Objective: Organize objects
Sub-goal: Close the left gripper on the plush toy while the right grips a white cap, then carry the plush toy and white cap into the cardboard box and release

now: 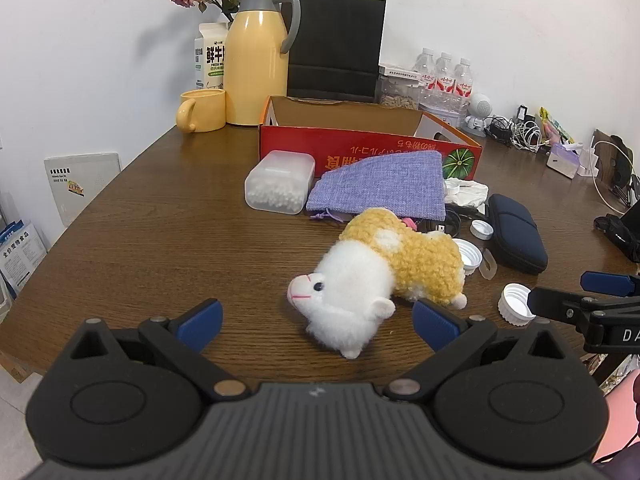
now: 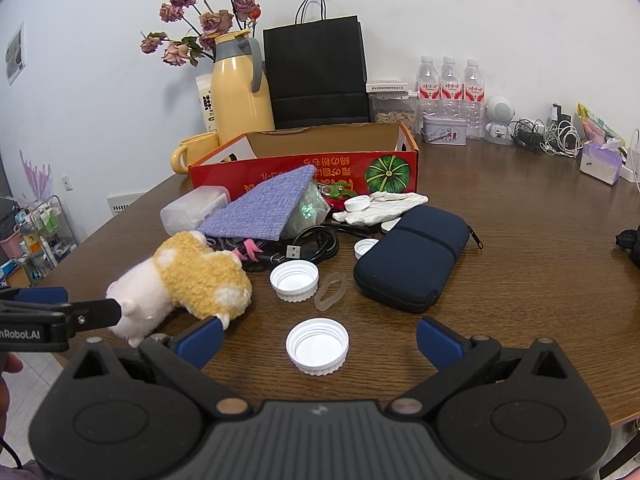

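Note:
A white and yellow plush sheep lies on its side on the brown table. My left gripper stands open just in front of it, the sheep's head between the blue pads without touching. My right gripper is open too, with a white bottle cap lying between its fingers. Behind lie a purple cloth pouch, a dark blue zip case, a clear cotton-swab box and an open red cardboard box.
More white caps, a rubber band, a black USB cable and a white glove litter the middle. A yellow jug, mug, black paper bag and water bottles line the wall.

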The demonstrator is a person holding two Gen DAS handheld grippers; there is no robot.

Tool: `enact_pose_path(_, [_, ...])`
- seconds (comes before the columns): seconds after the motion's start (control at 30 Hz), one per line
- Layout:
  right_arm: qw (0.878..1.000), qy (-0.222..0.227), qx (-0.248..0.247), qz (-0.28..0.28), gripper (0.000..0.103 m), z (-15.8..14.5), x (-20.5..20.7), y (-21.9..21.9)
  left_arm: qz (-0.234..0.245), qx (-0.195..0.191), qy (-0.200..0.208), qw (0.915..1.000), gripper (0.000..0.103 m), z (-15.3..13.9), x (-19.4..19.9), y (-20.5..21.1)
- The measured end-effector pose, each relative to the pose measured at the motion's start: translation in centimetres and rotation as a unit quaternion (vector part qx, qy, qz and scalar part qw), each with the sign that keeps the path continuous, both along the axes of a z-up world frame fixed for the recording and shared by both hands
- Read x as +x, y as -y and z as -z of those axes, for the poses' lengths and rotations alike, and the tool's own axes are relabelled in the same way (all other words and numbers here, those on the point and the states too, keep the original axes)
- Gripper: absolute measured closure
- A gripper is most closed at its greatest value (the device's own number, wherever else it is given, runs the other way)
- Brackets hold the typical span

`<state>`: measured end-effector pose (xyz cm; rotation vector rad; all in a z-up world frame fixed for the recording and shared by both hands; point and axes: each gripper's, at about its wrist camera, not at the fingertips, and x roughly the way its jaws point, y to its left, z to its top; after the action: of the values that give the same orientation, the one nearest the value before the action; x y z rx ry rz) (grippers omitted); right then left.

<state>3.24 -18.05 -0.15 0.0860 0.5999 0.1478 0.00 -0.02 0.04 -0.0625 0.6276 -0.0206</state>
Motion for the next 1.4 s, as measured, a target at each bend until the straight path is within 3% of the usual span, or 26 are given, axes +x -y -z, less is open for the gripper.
enact_pose_path(0.57, [1.000, -0.016, -0.022, -0.004, 0.002, 1.5, 1.2, 0.0, 0.008, 0.005, -0.004, 0.9999, 0.000, 1.1, 1.6, 0.0])
enact_pose_path(0.73, [0.999, -0.021, -0.035, -0.033, 0.018, 2.6, 2.1, -0.4, 0.011, 0.015, -0.007, 0.9998, 0.000, 1.7, 3.2, 0.2])
enact_pose_path(0.97, [0.998, -0.014, -0.041, -0.050, 0.033, 3.4, 3.0, -0.4, 0.032, 0.031, -0.016, 0.9989, 0.000, 3.1, 5.3, 0.7])
enact_pose_path(1.0, [0.998, -0.012, -0.042, -0.051, 0.037, 3.5, 3.0, -0.4, 0.039, 0.029, -0.019, 0.9987, 0.002, 3.3, 5.4, 0.8])
enact_pose_path(1.17, [0.997, -0.005, -0.044, -0.057, 0.054, 3.4, 3.1, -0.2, 0.066, 0.033, -0.011, 0.9972, 0.038, 3.9, 5.4, 1.3])
enact_pose_path(1.2, [0.997, -0.003, -0.041, -0.059, 0.062, 3.4, 3.1, -0.1, 0.067, 0.035, -0.008, 0.9971, 0.039, 3.8, 5.2, 1.4])
enact_pose_path(1.23, [0.997, -0.002, -0.040, -0.061, 0.063, 3.4, 3.2, -0.1, 0.070, 0.034, -0.006, 0.9970, 0.040, 3.8, 5.2, 1.4])
enact_pose_path(1.4, [0.997, 0.001, -0.034, -0.071, 0.064, 3.3, 3.2, -0.1, 0.069, 0.027, 0.003, 0.9972, 0.043, 3.5, 4.6, 1.0])
